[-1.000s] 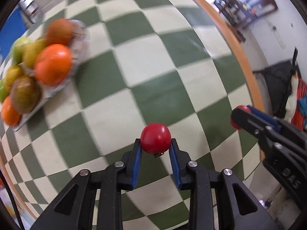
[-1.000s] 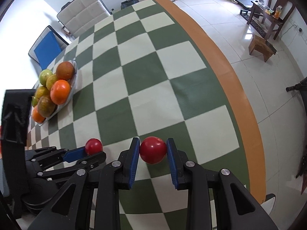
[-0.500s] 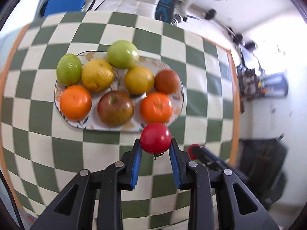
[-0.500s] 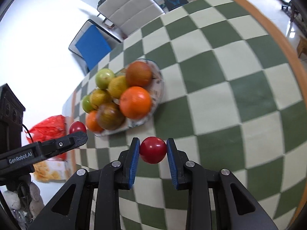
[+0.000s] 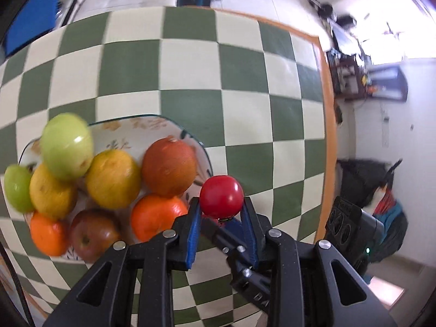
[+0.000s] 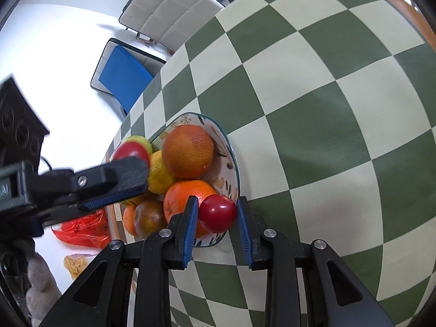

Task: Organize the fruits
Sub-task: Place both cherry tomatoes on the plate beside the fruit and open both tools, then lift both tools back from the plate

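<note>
My left gripper [image 5: 221,208] is shut on a small red fruit [image 5: 221,196] and holds it just above the right rim of an oval patterned plate [image 5: 141,125] piled with several oranges, lemons, green apples and a brown apple. My right gripper [image 6: 217,214] holds a second small red fruit [image 6: 217,213] over the near edge of the same plate [image 6: 231,160]; its right pad stands slightly off the fruit. The left gripper [image 6: 130,160] with its red fruit shows at the left of the right wrist view, above the pile.
The green-and-cream checkered table [image 6: 313,109] has an orange border [image 5: 327,136]. A blue chair seat [image 6: 124,75] and a padded white chair [image 6: 169,8] stand beyond the far edge. A red bag [image 6: 81,230] lies on the floor.
Both grippers have moved in closer to the plate with their red fruits; the plate now looms larger and lies directly under the fingertips.
</note>
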Demonstrator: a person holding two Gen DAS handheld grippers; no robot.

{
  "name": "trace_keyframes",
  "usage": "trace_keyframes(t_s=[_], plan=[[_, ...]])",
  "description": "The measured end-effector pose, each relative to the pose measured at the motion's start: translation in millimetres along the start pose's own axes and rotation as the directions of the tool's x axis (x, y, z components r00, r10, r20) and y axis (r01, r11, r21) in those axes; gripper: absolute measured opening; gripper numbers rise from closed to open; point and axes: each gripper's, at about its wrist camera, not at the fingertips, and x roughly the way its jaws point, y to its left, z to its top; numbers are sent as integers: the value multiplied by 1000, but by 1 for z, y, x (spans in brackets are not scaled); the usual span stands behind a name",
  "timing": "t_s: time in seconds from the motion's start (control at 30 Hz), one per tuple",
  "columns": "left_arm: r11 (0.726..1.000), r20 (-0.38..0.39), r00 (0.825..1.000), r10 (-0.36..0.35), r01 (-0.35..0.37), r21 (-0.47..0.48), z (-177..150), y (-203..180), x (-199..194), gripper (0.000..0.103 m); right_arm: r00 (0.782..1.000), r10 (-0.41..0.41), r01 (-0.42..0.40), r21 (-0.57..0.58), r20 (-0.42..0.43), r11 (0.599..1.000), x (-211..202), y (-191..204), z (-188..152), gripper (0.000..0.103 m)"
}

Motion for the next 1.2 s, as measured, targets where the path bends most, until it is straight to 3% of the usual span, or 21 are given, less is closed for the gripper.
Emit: trace_keyframes(t_s=[0.13,0.37,0.67,0.83,1.07,1.2], plan=[[994,-59,994,90,-86,66,11,-11,16,27,1000,19,-19,19,-16,1000,13,-4,5,31],[992,-148,984,99,-87,87,18,-17,38,27,999,41,-41,36,-12,999,17,-9,7,32],[987,-190,970,153,-141,79,18,-9,48,28,998,55,-53,45,-28,998,20,-10,9,33],[987,-184,970,161,-154,54,20,-4,44,30,998,43,-41,61,-36,997,24,-9,12,52],[993,-136,984,118,-118,8,15,1,20,34,999,19,-17,57,-30,998,17,-8,10,54],[994,-32,994,109,-109,-6,2,3,-13,47,998,-56,56,18,7,998,-3,-3,6,67]])
